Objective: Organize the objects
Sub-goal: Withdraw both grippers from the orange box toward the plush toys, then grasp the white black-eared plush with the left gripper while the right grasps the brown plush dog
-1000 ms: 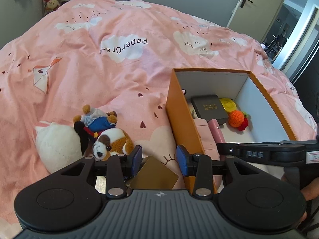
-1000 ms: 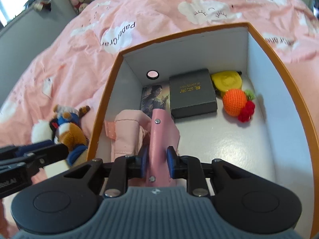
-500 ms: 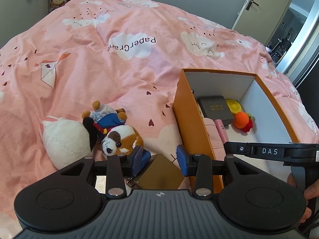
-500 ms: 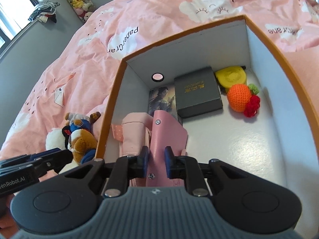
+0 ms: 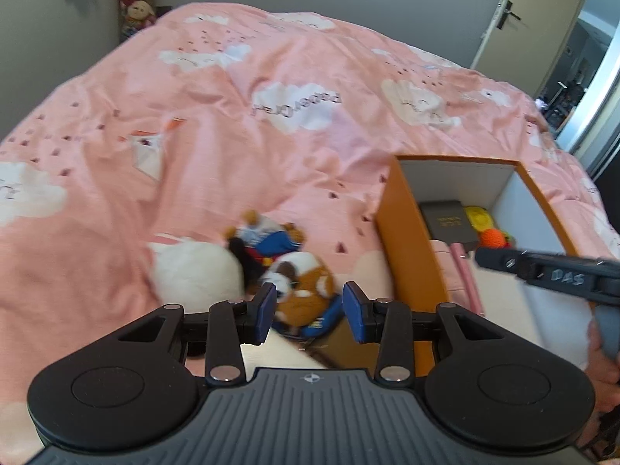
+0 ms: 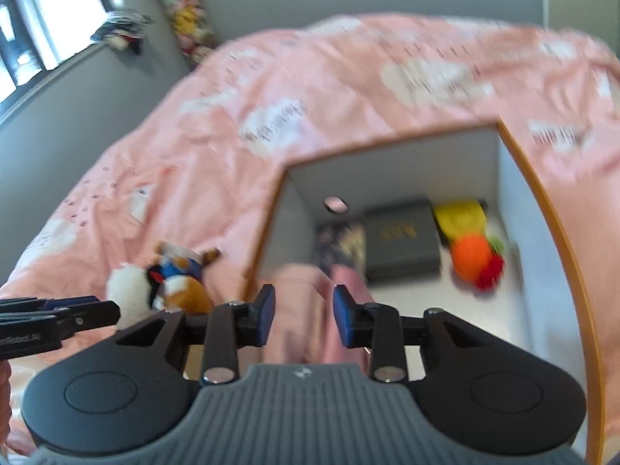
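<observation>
Box [image 6: 558, 232], orange outside, white inside, open-topped, on the pink bedspread [image 5: 232, 116]; contents: dark case [image 6: 401, 244] at the far wall, yellow item [image 6: 461, 213] and orange knitted toy [image 6: 472, 255] beside it, a printed card [image 6: 341, 244] part hidden, pink pouch [image 6: 306, 310] at the near end against the left wall; judged mostly packed.

Left outside: plush dog [image 5: 306, 283], brown and white, blue garment, lying on the bedspread just left of the box, touching a white plush [image 5: 193, 275]; also a tan flat thing [image 5: 345, 345] under the left tongs, kind unclear; these judged still to be stowed.

Left gripper [image 5: 310, 312]: spread, empty, over the plush dog, contact not shown.

Right gripper [image 6: 303, 316]: spread, empty, above the pouch; view blurred.
</observation>
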Available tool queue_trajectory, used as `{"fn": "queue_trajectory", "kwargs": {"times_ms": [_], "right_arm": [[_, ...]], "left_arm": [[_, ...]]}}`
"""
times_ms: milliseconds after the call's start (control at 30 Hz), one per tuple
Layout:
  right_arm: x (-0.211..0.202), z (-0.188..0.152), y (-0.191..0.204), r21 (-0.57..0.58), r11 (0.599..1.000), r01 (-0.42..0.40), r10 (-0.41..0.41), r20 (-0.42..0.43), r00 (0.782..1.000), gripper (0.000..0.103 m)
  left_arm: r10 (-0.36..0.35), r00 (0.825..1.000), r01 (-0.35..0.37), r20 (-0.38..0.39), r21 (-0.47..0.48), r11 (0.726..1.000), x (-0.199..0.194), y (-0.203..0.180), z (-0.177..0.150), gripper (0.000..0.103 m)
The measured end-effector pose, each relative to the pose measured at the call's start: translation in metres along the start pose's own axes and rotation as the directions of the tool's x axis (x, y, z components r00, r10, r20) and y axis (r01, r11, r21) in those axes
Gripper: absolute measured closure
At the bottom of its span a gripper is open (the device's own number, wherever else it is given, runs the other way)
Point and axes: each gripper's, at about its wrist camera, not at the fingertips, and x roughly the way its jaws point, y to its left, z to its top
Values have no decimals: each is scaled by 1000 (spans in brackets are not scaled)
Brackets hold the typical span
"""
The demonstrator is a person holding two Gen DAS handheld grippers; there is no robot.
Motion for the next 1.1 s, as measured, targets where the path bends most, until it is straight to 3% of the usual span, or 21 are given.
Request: {"fn": "queue_trajectory", "kwargs": {"times_ms": [67,233,300,400,667,733,833,933,1100], "right_arm": [[-5,4,14,-52,998,-32,34,24,999,58],[-1,9,49,-164,978,-126,129,3,992,57],[6,10,62,-199,967,-161,159,-22,987,57],[19,11,81,-241,950,-199,186,-76,980,52],[72,11,110,-321,928,-192,138,-182,974,48],[83,12,112,-320,929,-184,124,-197,972,47],[98,14,114,-297,937,-185,120,-222,968,47],[110,14,115,-283,943,-176,109,-237,965,47],[128,13,115,-248,954,-167,93,-285,954,47]], "left_arm": [[35,999,-35,8,-4,999,-6,7,-1,57],[105,994,-104,34,-20,994,-14,29,-2,56],[118,992,-117,40,-40,992,-15,38,-4,43],[148,986,-144,71,-57,988,-13,48,-8,33],[167,985,-160,47,-125,979,15,70,-13,24],[142,989,-134,30,-188,973,24,77,-13,22],[92,996,-88,-1,-293,952,36,91,-15,25],[87,996,-84,-9,-381,921,43,104,-22,28],[60,997,-76,-50,-450,890,56,116,-27,28]]}}
